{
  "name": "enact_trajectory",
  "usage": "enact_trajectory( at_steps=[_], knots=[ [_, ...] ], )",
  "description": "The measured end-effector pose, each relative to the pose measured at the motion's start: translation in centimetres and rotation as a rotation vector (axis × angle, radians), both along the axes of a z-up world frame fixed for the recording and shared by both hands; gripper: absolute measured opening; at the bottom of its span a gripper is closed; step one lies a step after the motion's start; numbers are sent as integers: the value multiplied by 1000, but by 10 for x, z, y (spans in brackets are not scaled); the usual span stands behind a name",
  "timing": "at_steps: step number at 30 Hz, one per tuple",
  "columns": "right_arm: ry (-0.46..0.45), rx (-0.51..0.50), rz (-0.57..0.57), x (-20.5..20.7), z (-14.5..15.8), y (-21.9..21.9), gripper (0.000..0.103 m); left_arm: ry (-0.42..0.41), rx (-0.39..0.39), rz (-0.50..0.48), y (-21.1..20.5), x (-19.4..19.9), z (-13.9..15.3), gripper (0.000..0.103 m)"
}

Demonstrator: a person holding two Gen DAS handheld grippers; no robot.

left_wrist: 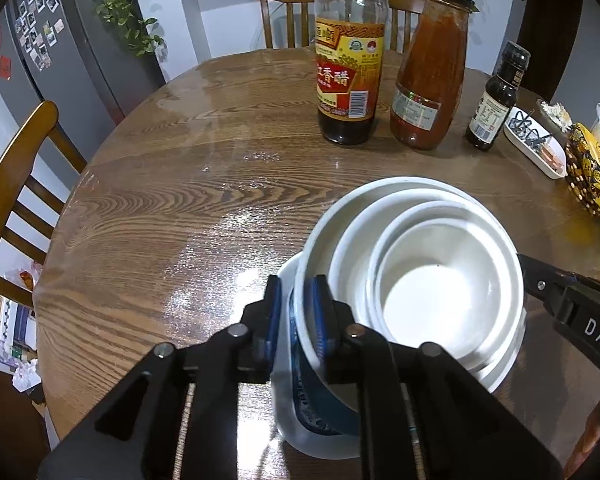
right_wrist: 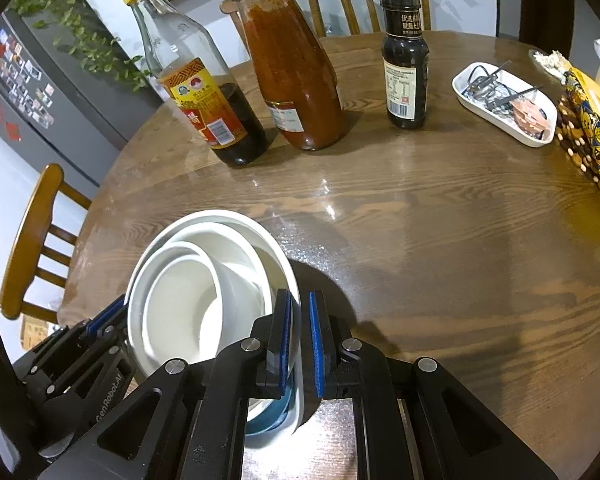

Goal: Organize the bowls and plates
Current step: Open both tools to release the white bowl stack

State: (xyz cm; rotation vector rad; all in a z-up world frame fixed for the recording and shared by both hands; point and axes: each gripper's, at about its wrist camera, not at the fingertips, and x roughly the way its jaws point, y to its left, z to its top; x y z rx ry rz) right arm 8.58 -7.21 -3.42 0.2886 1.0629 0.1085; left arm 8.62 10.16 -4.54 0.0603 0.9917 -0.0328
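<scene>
Nearest the viewer on the round wooden table (left_wrist: 180,208): nested stack of white ceramic bowls (left_wrist: 440,280), tilted on a white blue-patterned plate (left_wrist: 300,432), well short of the tall vinegar bottle (left_wrist: 350,68). Left gripper (left_wrist: 298,320) straddles the outer bowl's rim, fingers slightly spread. Right gripper (right_wrist: 300,344) pinches the opposite rim. Risk: uneven release could tip the stack off the plate.

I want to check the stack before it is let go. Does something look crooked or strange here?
Yes. The nested white bowls lean: their rims sit off-centre, crowded toward one side, and the stack tilts on the blue-patterned dish beneath. Nothing looks spilled or broken on the wooden table.
</scene>
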Motion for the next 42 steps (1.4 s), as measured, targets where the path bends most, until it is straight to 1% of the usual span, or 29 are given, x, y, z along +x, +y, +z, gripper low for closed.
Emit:
enact_trajectory(
  at_steps=[2, 3, 5, 6, 7, 8, 13, 17, 20, 23, 25, 27, 28, 30, 32, 36, 38, 42],
  knots=[
    [1, -7, -2, 0, 0, 1, 12, -1, -7, 18, 5, 0, 0, 28],
    [1, -9, -5, 0, 0, 1, 12, 0, -14, 27, 8, 0, 0, 31],
    [0, -13, -8, 0, 1, 2, 12, 2, -17, 37, 12, 0, -1, 40],
    [0, -15, -11, -1, 1, 2, 12, 3, -18, 42, 14, 0, -1, 42],
    [1, -17, -12, -1, 1, 2, 12, 4, -17, 45, 15, 0, -1, 46],
    [0, -20, -11, -1, 1, 3, 12, 4, -16, 48, 15, 1, -1, 48],
    [-3, -7, -14, -2, -1, 1, 12, 2, -3, 53, 14, -2, -1, 50],
    [-1, -2, -11, -3, -2, 0, 12, 4, 2, 68, 16, -3, -1, 56],
    [0, 2, -10, -4, -2, -1, 12, 7, 0, 79, 18, -5, -2, 59],
    [1, -19, -13, -5, -2, -1, 20, 7, 6, 94, 20, -6, -2, 65],
    [1, -33, -16, -6, -2, -1, 24, 9, 9, 103, 20, -6, -3, 67],
    [-1, -50, -21, -8, -2, -2, 33, 10, 16, 108, 20, -7, -3, 67],
    [-2, -57, -24, -9, -2, -3, 35, 10, 23, 110, 19, -8, -3, 69],
    [-4, -69, -28, -11, -2, -4, 44, 6, 40, 117, 18, -9, -3, 74],
    [-2, -69, -30, -13, -3, -6, 47, 5, 55, 126, 18, -10, -3, 79],
    [-4, -76, -33, -16, -4, -8, 53, 6, 61, 137, 21, -12, -5, 84],
    [-8, -85, -32, -18, -3, -8, 54, 7, 65, 143, 21, -12, -5, 87],
    [-6, -89, -30, -19, -3, -8, 54, 4, 69, 149, 22, -14, -5, 89]
  ],
)
